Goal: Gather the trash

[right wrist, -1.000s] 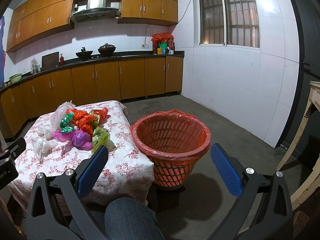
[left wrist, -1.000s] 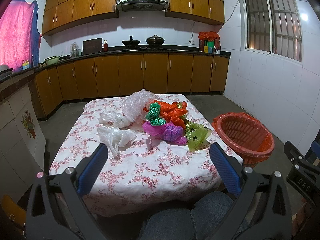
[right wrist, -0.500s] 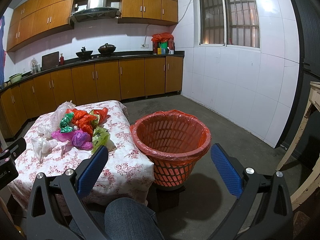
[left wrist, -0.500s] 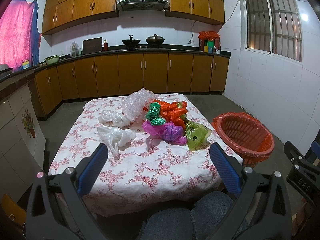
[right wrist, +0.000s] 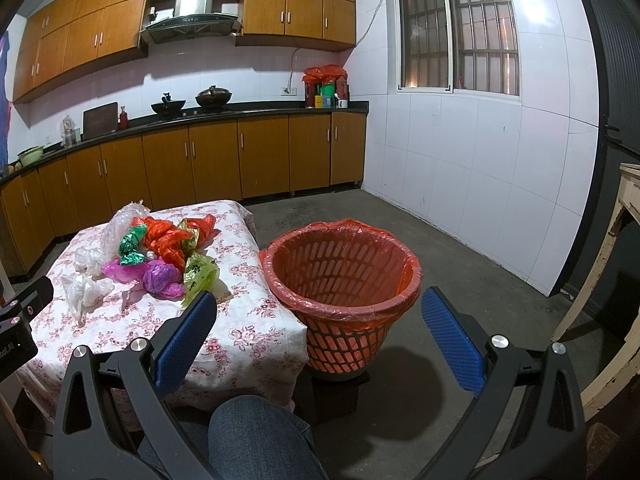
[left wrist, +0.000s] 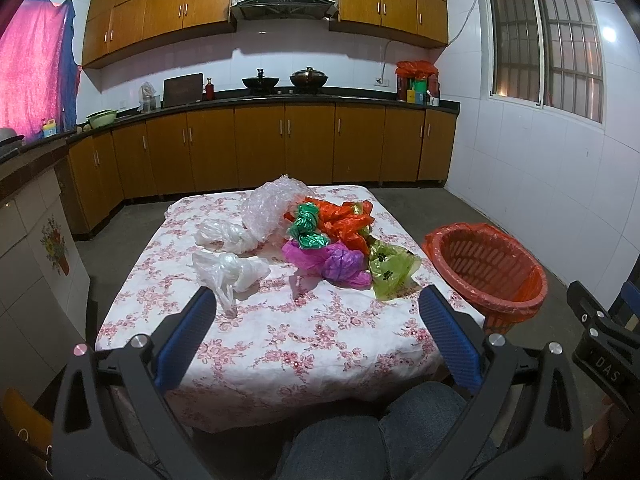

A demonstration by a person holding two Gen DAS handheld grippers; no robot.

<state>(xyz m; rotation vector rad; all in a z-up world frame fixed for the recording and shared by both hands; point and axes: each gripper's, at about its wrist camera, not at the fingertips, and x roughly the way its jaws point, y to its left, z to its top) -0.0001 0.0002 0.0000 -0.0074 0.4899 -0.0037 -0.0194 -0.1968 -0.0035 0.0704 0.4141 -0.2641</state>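
Several crumpled plastic bags lie on a low table with a floral cloth (left wrist: 280, 336): white ones (left wrist: 230, 270), bubble wrap (left wrist: 272, 208), an orange bag (left wrist: 344, 220), a green one (left wrist: 306, 226), a purple and pink one (left wrist: 332, 262) and a yellow-green one (left wrist: 390, 270). An orange basket (right wrist: 344, 276) with a red liner stands on the floor right of the table. My left gripper (left wrist: 318, 312) is open over the table's near edge, well short of the bags. My right gripper (right wrist: 318, 314) is open in front of the basket, holding nothing.
A person's knees in jeans (right wrist: 256, 436) sit under both grippers. Wooden kitchen cabinets (left wrist: 280, 144) and a dark counter run along the back wall. A worn wooden table leg (right wrist: 600, 292) stands at the far right. Bare concrete floor (right wrist: 480, 280) surrounds the basket.
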